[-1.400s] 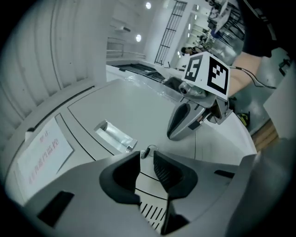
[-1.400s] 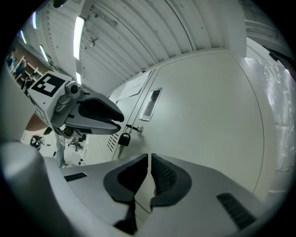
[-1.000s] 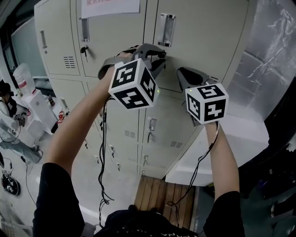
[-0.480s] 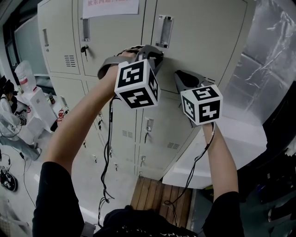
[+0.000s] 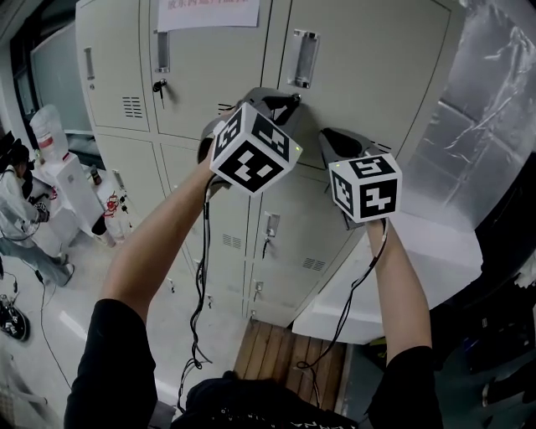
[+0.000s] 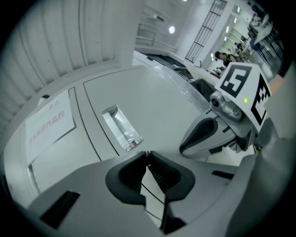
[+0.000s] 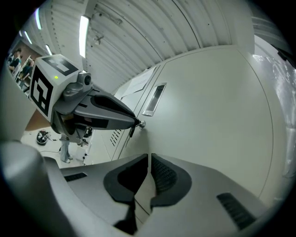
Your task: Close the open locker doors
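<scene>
A bank of beige lockers fills the head view. Both grippers point level at the upper right locker door, which looks flush with its frame. My left gripper is shut and empty, its tip at the small key lock just below the door's metal handle recess. My right gripper is beside it to the right, shut with nothing between the pads, its tip close to the door face. In the left gripper view the right gripper shows at the right, against the same door.
A paper notice hangs on the neighbouring door. Lower lockers carry keys. A wooden slatted platform lies on the floor below. Silver foil sheeting covers the right wall. At far left are a person and a water dispenser.
My left gripper has rolled about its own axis, so its marker cube shows different faces. Both grippers stay in place against the door.
</scene>
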`<state>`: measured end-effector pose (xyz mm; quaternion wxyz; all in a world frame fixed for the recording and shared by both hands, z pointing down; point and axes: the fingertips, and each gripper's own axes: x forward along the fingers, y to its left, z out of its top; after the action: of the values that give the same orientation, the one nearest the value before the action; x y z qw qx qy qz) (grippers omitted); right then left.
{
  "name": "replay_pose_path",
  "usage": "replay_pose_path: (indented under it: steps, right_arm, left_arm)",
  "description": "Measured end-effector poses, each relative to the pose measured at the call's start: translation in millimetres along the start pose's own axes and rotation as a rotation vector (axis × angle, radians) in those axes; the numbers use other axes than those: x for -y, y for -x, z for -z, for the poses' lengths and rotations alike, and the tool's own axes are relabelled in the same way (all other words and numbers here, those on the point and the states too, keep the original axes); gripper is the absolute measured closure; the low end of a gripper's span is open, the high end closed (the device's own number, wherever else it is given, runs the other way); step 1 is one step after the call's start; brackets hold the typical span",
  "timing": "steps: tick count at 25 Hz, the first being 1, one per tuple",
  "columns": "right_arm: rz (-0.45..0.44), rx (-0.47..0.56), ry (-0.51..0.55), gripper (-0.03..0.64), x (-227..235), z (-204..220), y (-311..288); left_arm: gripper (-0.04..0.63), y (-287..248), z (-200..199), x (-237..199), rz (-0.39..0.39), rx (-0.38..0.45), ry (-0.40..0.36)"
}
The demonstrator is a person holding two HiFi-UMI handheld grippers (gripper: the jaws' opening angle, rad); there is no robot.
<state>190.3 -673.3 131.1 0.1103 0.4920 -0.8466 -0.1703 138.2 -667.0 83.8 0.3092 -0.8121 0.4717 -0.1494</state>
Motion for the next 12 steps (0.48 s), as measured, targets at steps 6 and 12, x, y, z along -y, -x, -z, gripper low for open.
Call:
replay_pose_path:
  steps: [6, 12]
  right_arm:
    - [0.009, -0.005, -0.004, 0.569, -1.2, 0.8, -2.6]
    - [0.012, -0.011, -0.002, 0.569, -2.0, 1.4, -3.1]
  left_arm:
    - [0.551, 2.9, 0.8, -5.3, -0.029, 0.076, 0.339]
    - [0.551, 3.3, 3.2, -9.6, -0.018, 0.155, 0.673]
